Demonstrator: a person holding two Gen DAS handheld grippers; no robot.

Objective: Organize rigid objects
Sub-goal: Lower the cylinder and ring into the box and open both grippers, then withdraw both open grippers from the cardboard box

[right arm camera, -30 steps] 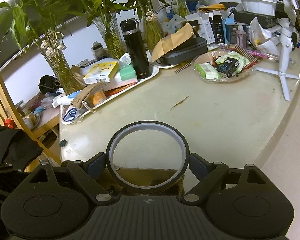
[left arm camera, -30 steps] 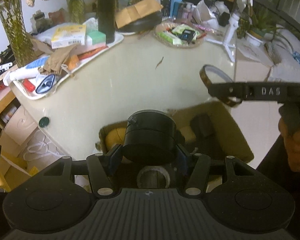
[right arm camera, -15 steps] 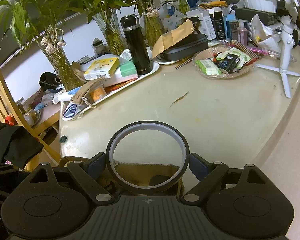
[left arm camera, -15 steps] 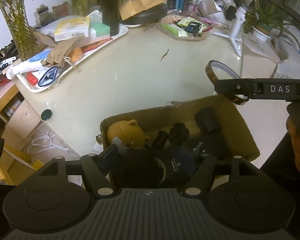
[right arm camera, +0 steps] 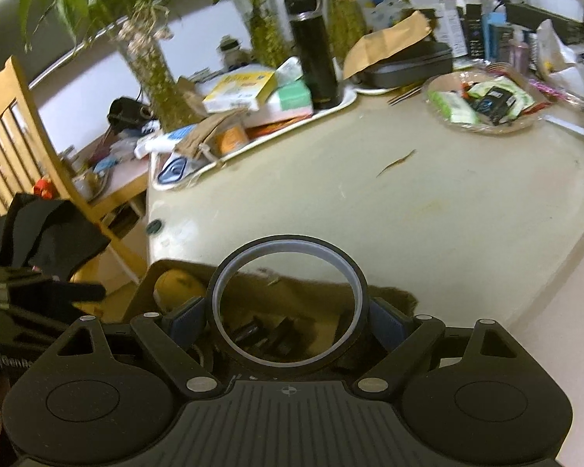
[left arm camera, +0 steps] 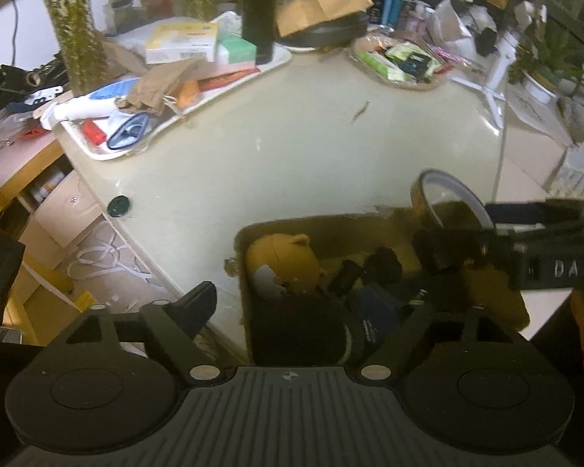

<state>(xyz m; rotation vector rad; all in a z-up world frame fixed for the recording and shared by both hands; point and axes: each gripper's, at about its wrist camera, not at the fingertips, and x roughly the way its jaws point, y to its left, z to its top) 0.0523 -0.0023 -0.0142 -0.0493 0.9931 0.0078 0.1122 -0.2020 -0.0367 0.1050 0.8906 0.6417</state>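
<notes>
I'm looking across a pale, cluttered table [left arm camera: 292, 163]: a white tray [left arm camera: 280, 60] heaped with boxes sits at about eleven o'clock in the left wrist view, a black flask [left arm camera: 259, 11] stands at twelve, and a shallow dish of packets [left arm camera: 401, 64] lies at one o'clock. The middle of the tabletop is bare apart from a small twig.

Nearest me, at the table's edge, is the open cardboard box [left arm camera: 331, 225] I'm filling. It already holds a yellow bear figure [left arm camera: 284, 260] at its left end and a jumble of dark pieces beside it, including a black cylindrical item [left arm camera: 323, 334] lying right under my left gripper [left arm camera: 315, 303]. That gripper's jaws have just been opening; they now stand spread with nothing pressed between the pads, so I judge that piece dropped off.

My right gripper [right arm camera: 288, 317] is clamped on a tape ring [right arm camera: 288, 303], a finger against each side of it, and holds it above the box's right half, at three o'clock in the left view. Getting it in is the step in hand.

As far as I can see, several rigid items are boxed and the ring is the last one carried. Whether anything from the tray or dish belongs in the box, I cannot tell.
</notes>
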